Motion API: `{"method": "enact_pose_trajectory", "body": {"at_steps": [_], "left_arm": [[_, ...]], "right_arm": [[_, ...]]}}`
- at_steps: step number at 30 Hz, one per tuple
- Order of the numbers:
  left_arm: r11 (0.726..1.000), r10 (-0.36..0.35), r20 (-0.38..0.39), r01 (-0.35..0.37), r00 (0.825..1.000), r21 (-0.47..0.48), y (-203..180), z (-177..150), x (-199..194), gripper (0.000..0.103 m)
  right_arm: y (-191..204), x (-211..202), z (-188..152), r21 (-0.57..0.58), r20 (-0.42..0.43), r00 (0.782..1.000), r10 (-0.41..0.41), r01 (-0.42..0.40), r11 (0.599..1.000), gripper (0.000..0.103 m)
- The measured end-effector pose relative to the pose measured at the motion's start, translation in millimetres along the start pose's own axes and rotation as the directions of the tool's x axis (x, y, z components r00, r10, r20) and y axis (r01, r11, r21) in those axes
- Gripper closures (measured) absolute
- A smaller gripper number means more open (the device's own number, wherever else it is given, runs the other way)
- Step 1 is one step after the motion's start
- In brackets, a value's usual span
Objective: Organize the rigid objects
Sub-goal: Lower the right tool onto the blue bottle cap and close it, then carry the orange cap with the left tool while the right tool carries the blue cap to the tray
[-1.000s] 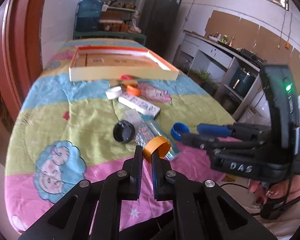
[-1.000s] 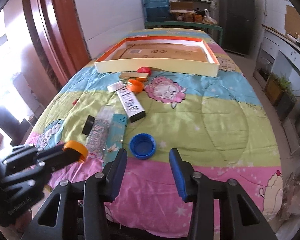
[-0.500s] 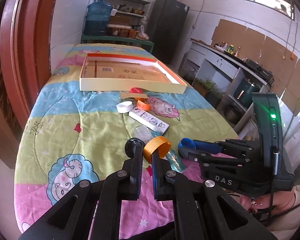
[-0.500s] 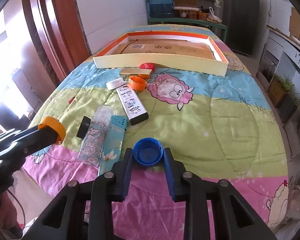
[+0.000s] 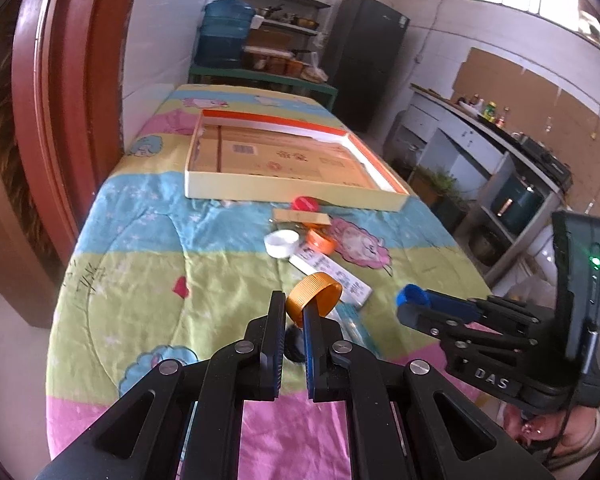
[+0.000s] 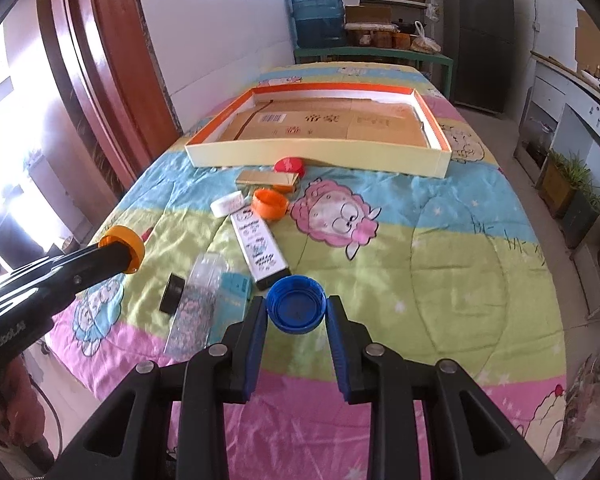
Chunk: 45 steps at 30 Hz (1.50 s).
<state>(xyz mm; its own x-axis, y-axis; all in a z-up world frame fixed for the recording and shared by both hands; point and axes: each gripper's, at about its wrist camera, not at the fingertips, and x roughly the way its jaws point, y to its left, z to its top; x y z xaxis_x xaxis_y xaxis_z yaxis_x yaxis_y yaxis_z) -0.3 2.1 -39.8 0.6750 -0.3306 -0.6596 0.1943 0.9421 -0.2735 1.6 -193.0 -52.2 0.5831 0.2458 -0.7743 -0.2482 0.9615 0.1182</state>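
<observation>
The blue cap (image 6: 296, 305) sits pinched in the right gripper (image 6: 296, 312), lifted above the quilt (image 6: 440, 264); the left gripper (image 5: 294, 312) clamps the orange cap (image 5: 314, 294) nearby, the shallow box (image 6: 320, 156) lying beyond

Both grippers were matte black plastic. The left gripper (image 5: 292, 312) had angular open-frame arms, silver screws at the joints and blue ribbed pads (image 5: 309, 344). The right gripper (image 6: 296, 312) matched it, with blue pads (image 6: 256, 344) and silver screws. Its side bore white letters "DAS" (image 5: 492, 378), a dark upright unit (image 5: 580, 280) with a green light, and a thin black cable.
</observation>
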Motion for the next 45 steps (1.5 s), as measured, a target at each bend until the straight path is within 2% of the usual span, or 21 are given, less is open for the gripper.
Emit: {"method": "enact_pose_trajectory", "body": {"at_steps": [11, 29, 39, 45], "left_arm": [[0.996, 0.079, 0.003, -0.079, 0.997, -0.034, 2, 40, 20, 0.095], [0.994, 0.107, 0.069, -0.106, 0.992, -0.027, -8, 108, 55, 0.095], [0.992, 0.129, 0.056, -0.128, 0.99, -0.019, 0, 141, 90, 0.095], [0.987, 0.157, 0.01, -0.157, 0.987, -0.009, 9, 153, 121, 0.095]], "right_arm": [[-9, 2, 27, 0.001, 0.035, 0.999, -0.002, 0.002, 1.0, 0.073], [-29, 15, 93, -0.012, 0.122, 0.993, -0.001, 0.002, 1.0, 0.073], [-47, 34, 130, 0.015, 0.139, 0.99, 0.0, -0.002, 1.0, 0.073], [-55, 56, 148, 0.015, 0.122, 0.992, -0.018, 0.016, 1.0, 0.073]]}}
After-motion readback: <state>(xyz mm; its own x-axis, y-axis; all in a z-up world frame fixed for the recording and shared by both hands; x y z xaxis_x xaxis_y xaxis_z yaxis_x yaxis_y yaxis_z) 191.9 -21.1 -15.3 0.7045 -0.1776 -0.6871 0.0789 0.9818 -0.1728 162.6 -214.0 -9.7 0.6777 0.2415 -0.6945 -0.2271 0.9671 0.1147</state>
